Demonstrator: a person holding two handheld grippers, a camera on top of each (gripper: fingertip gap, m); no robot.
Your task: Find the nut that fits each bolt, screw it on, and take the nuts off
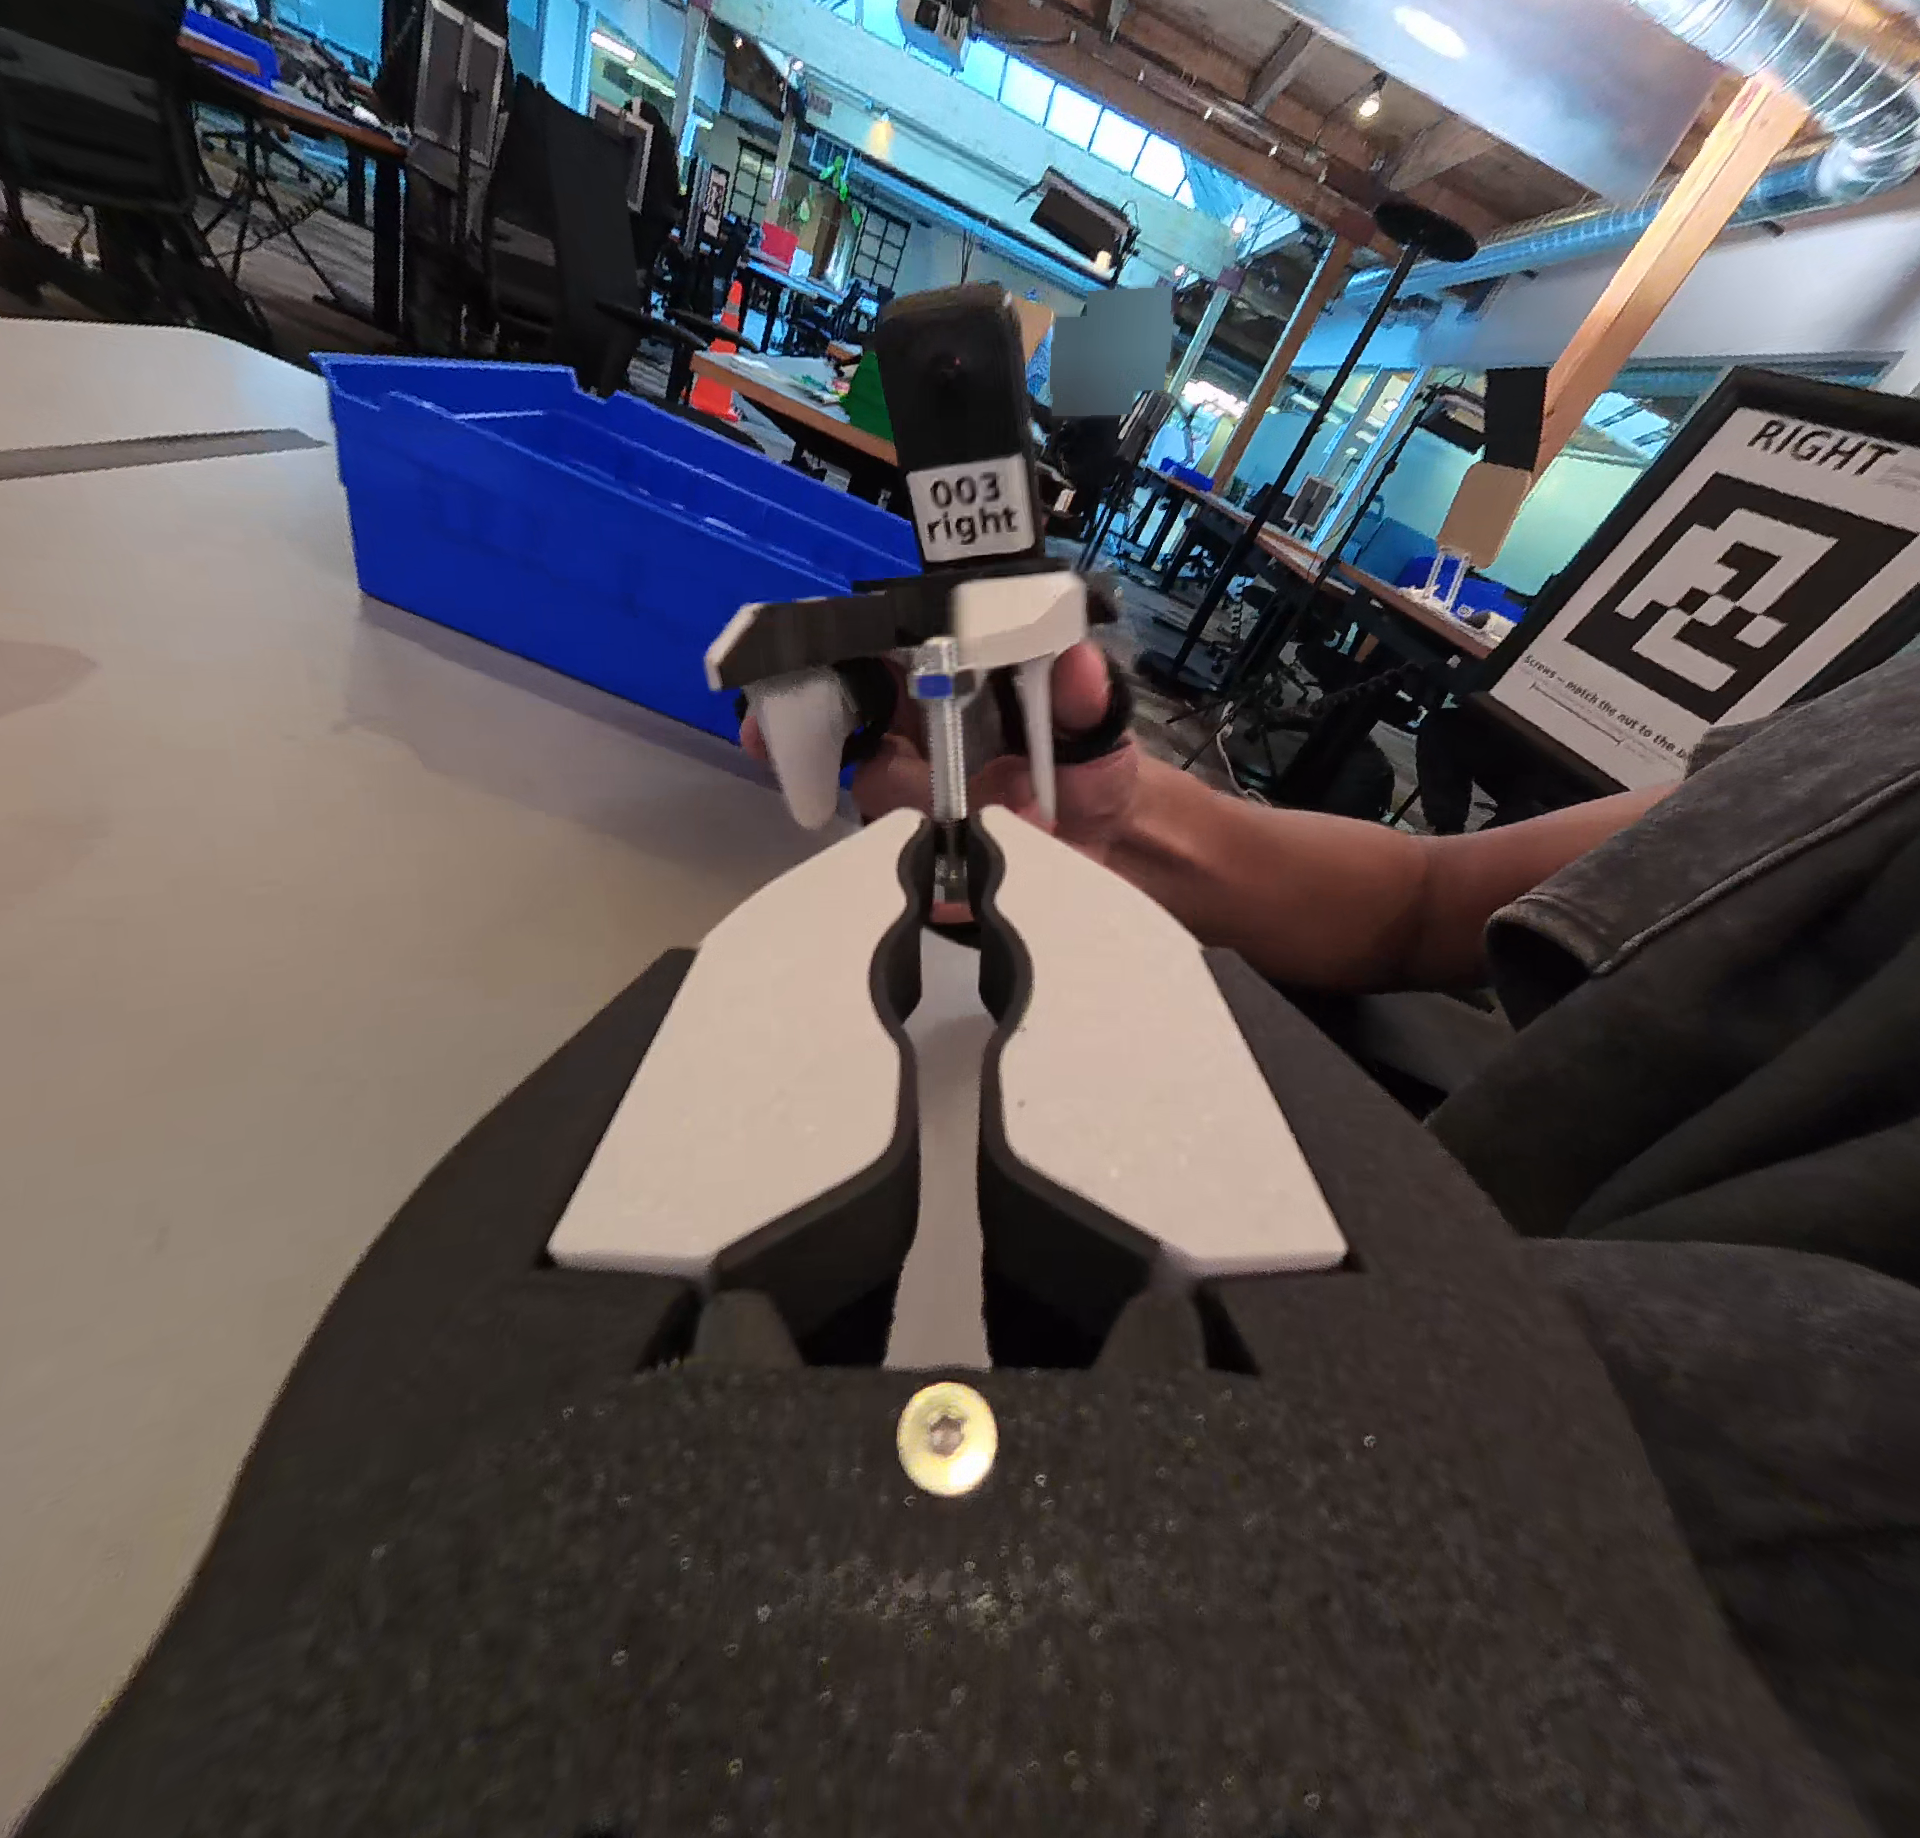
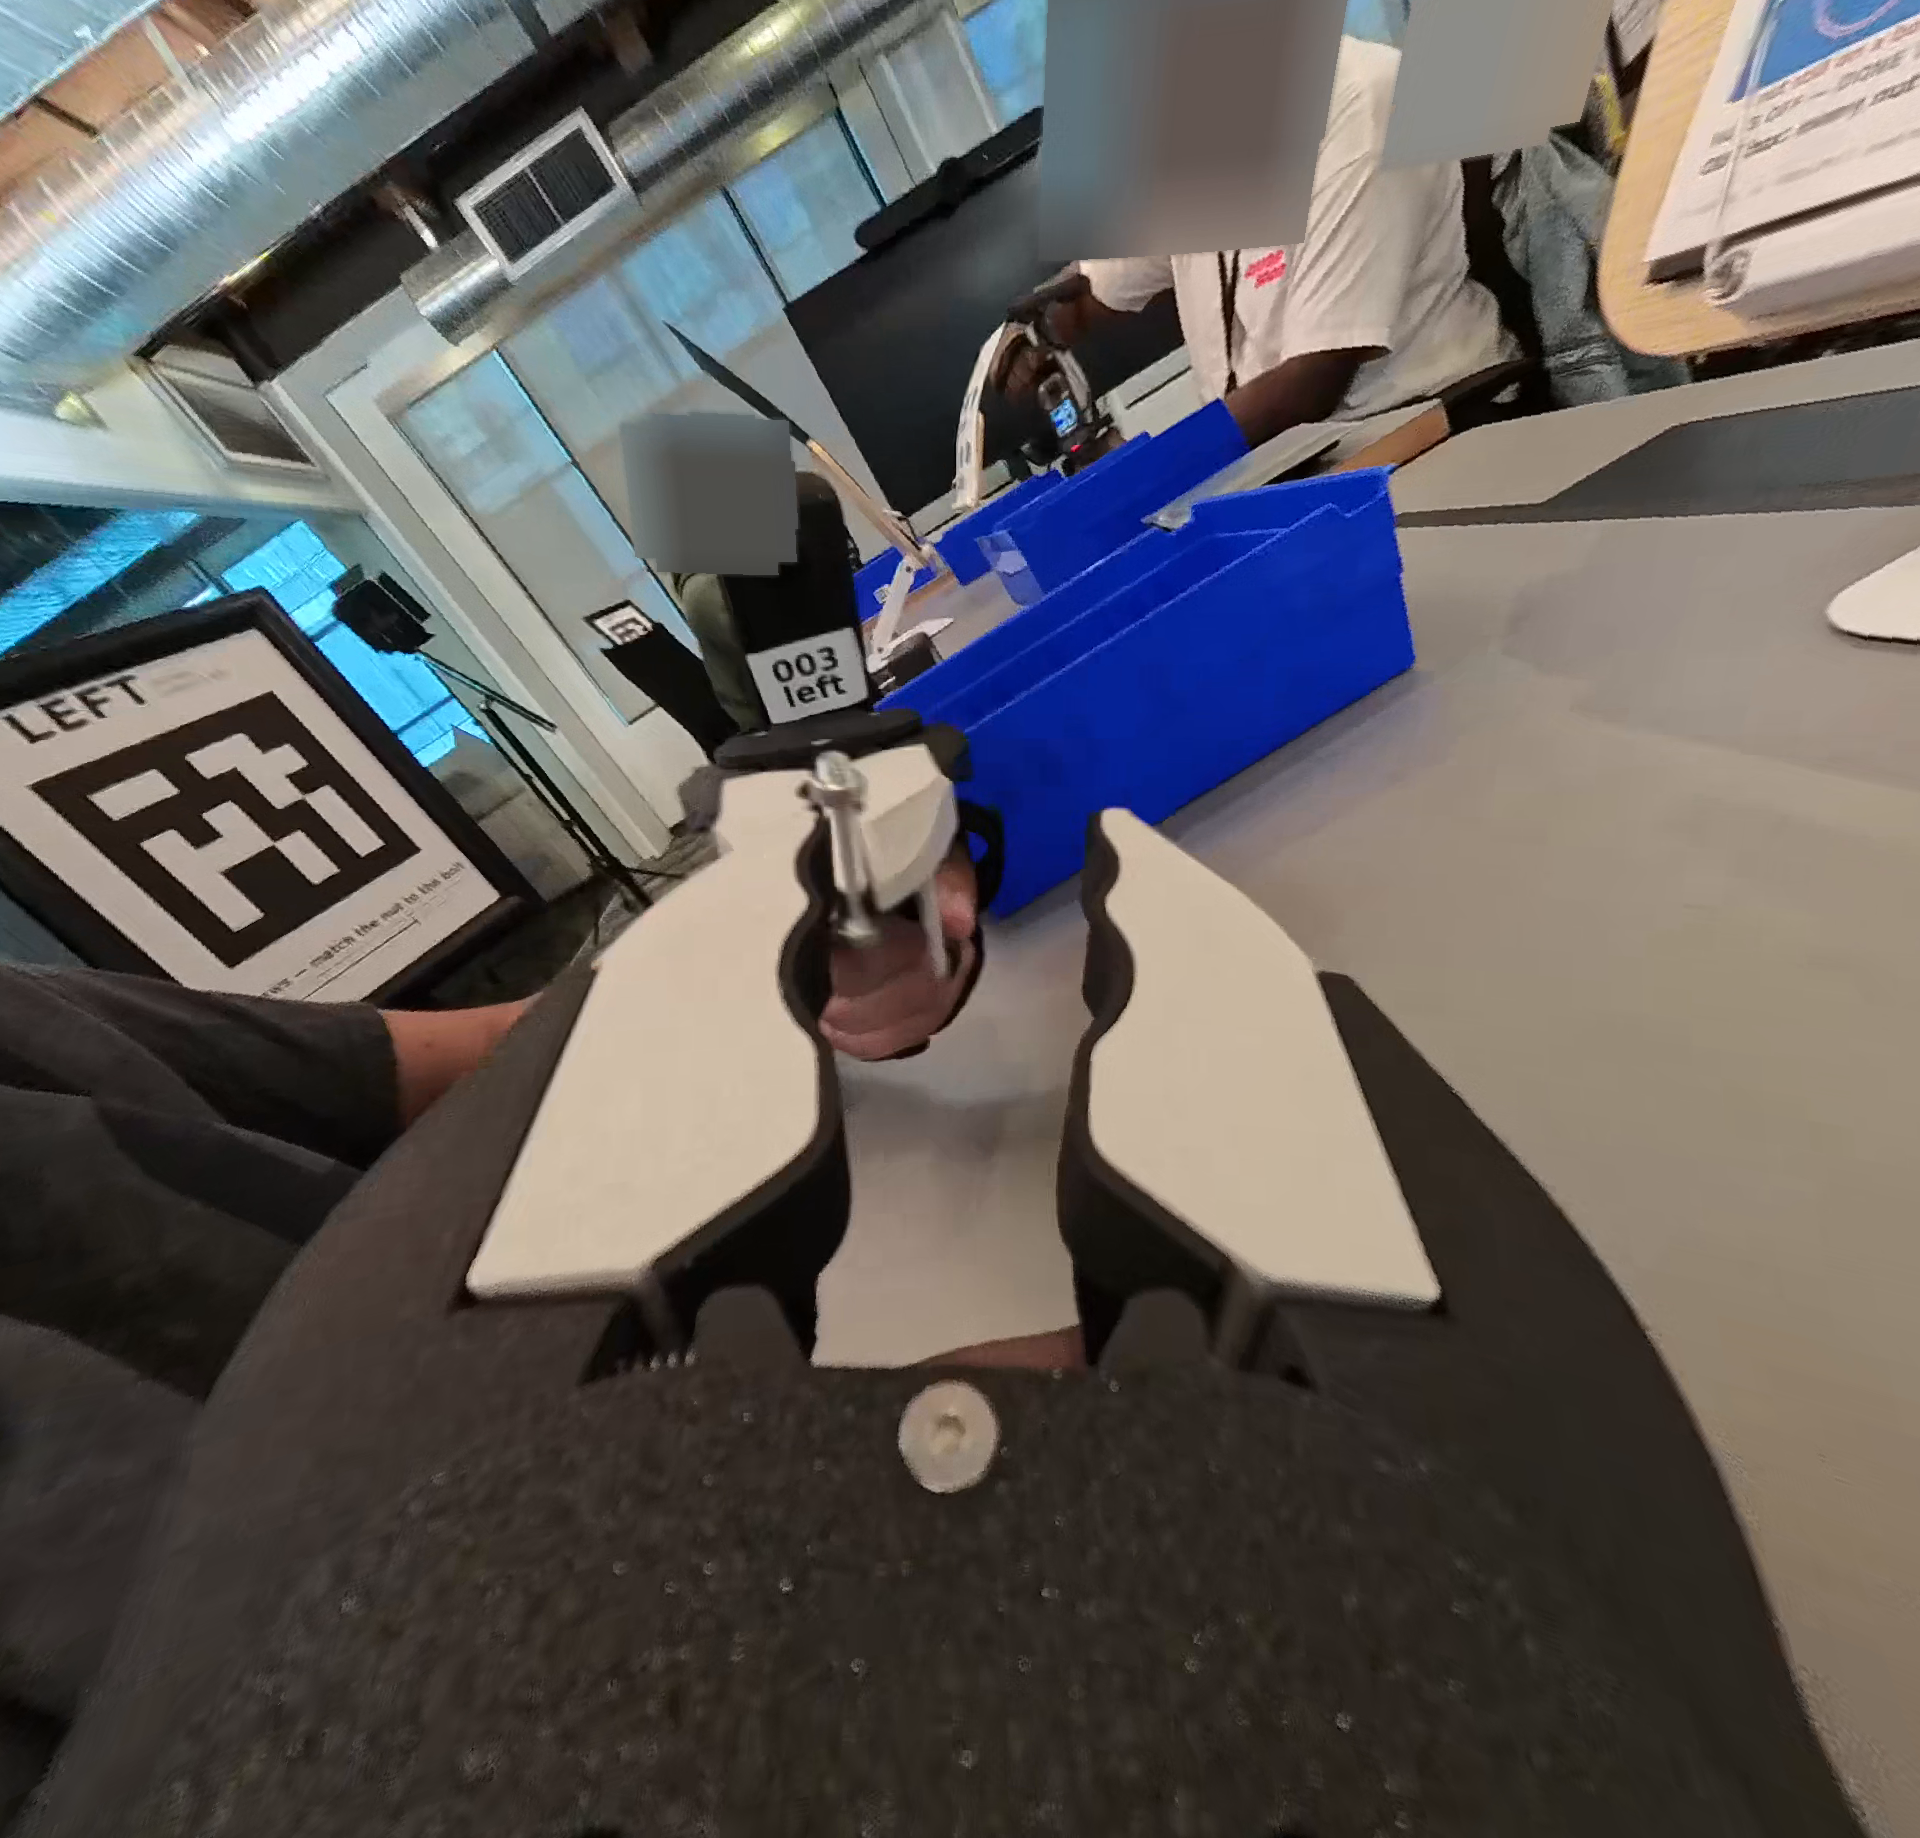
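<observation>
Pinched at its lower end by the left gripper, the threaded silver bolt with its nut is held above the grey table, where a misaligned closing of the spread right gripper could knock it loose.

The left tool, two white fingers on a black body, is closed on the lower end of a silver threaded metal bolt that stands upright above the pale grey tabletop. Facing it, the right tool spreads its fingers on either side of the bolt. A blue plastic bin sits behind on the tabletop.
</observation>
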